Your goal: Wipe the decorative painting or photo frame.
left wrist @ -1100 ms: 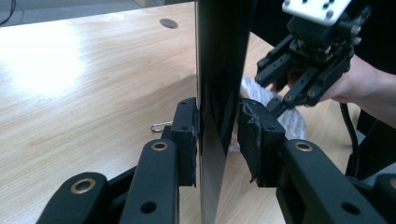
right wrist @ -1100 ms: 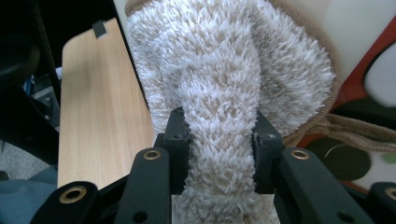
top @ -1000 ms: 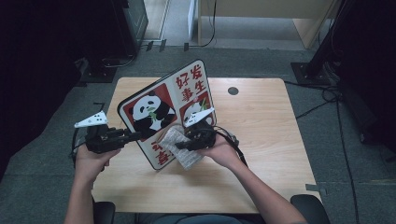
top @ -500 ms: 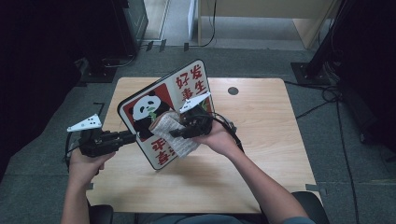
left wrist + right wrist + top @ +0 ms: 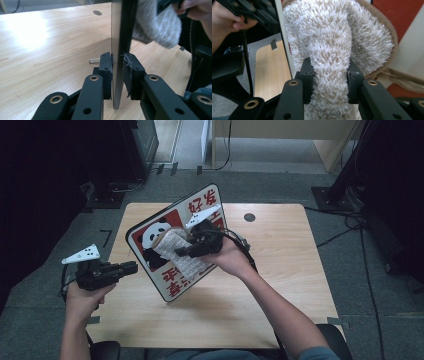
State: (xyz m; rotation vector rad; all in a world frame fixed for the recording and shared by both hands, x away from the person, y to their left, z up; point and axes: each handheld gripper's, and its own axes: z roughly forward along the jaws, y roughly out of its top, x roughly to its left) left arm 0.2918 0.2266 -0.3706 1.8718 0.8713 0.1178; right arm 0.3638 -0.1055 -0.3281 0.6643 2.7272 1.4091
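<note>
Left gripper [image 5: 117, 72] jaws just closed, clamping the panda sign [image 5: 150, 227] edge; right gripper [image 5: 329, 82] pinches a fluffy cloth [image 5: 332, 50] against the sign face.

Left gripper [image 5: 131, 267] and right gripper [image 5: 180, 252]: black bodies, each topped by a white-grey three-cornered plate with dark dots. Black jaw links carry brass-ringed pivots and square pads [image 5: 106, 72]. Black cables trail; bare forearms, blue-grey sleeve [image 5: 320, 354].

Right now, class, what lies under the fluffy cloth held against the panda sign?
The cloth, clamped in the right gripper, covers the middle of the sign: beside it the panda and red characters show, while the print beneath it is hidden. The left gripper grips the sign's edge.
</note>
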